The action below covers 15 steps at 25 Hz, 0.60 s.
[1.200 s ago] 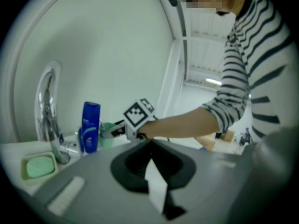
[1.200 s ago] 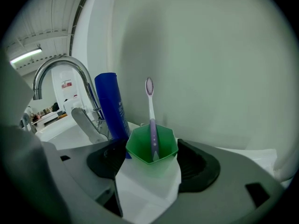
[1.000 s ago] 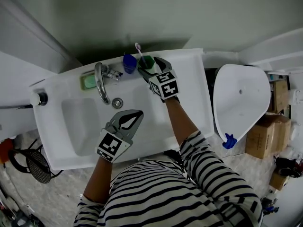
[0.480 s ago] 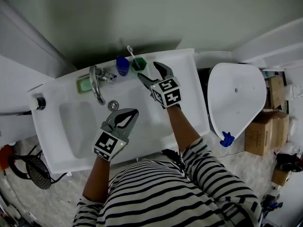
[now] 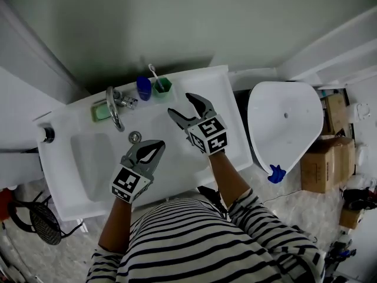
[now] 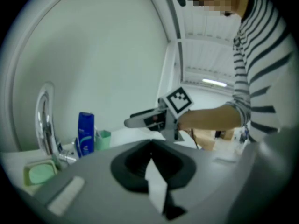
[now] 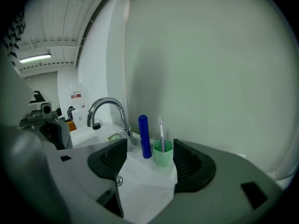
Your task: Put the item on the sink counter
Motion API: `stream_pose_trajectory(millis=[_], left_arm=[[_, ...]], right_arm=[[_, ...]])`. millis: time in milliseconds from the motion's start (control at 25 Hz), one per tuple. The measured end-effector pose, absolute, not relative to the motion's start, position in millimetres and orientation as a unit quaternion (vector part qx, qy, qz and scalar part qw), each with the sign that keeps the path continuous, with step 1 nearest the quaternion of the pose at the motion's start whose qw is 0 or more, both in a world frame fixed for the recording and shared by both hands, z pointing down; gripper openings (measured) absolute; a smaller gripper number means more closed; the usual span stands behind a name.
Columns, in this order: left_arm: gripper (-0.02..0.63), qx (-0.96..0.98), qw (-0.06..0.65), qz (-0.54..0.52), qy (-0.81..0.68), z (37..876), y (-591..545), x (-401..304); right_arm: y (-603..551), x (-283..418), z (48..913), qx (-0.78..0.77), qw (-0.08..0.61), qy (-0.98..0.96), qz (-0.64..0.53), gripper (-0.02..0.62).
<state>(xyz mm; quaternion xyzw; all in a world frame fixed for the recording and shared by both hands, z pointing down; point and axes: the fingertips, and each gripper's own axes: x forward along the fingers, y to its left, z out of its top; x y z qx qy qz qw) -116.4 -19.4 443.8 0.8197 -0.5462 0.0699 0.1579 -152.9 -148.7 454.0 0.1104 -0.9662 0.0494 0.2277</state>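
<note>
Right gripper (image 5: 179,105) has backed off from the green cup (image 5: 162,86) and now hangs over the near right part of the sink, jaws spread wide with nothing between them. Cup stands upright on the back strip of the white table (image 5: 206,81), against the wall, apart from both grippers, and a toothbrush (image 5: 154,74) leans out of it. Blue bottle (image 5: 144,88) is just beside it on the faucet (image 5: 112,106) side. From the right gripper the cup lies straight ahead toward the wall: the right gripper view frames it between the open jaws but well beyond the tips. Its long axis is vertical. Right gripper is clearly the nearer one. Left gripper (image 5: 158,145) sits lower over the basin near the drain (image 5: 135,137), jaws closed together on nothing. Judging by this layout, the placing looks done; only clearing away remains.
</note>
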Motion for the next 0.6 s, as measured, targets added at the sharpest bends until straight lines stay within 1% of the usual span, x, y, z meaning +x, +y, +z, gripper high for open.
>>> stream_pose_trajectory(millis=[80,120,200,240,360,480,600], left_arm=[[0.006,0.822,0.155,0.069,-0.544,441.1,-17.4,-114.5],[0.006,0.823,0.154,0.068,-0.543,440.3,-16.0,-113.5],[0.006,0.825,0.150,0.066,-0.541,438.1,-12.2,-111.7],[0.006,0.825,0.148,0.063,-0.541,435.7,-10.9,-110.5],[0.006,0.828,0.142,0.056,-0.539,428.3,-9.4,-106.2],[0.006,0.833,0.133,0.048,-0.535,420.3,-9.1,-101.2],[0.006,0.838,0.119,0.041,-0.531,409.0,-8.9,-95.0]], right_arm=[[-140.7,-144.5,443.8,0.107,0.224,-0.968,0.045,0.306],[-137.1,-139.7,438.4,0.107,0.221,-0.969,0.042,0.291],[-130.0,-130.0,426.7,0.109,0.213,-0.970,0.035,0.197],[-126.3,-125.4,421.0,0.109,0.208,-0.971,0.032,0.176],[-114.5,-113.8,406.6,0.105,0.200,-0.974,0.022,0.139],[-101.0,-105.1,396.1,0.098,0.202,-0.975,0.002,0.124],[-85.3,-96.8,387.1,0.089,0.197,-0.976,-0.004,0.079]])
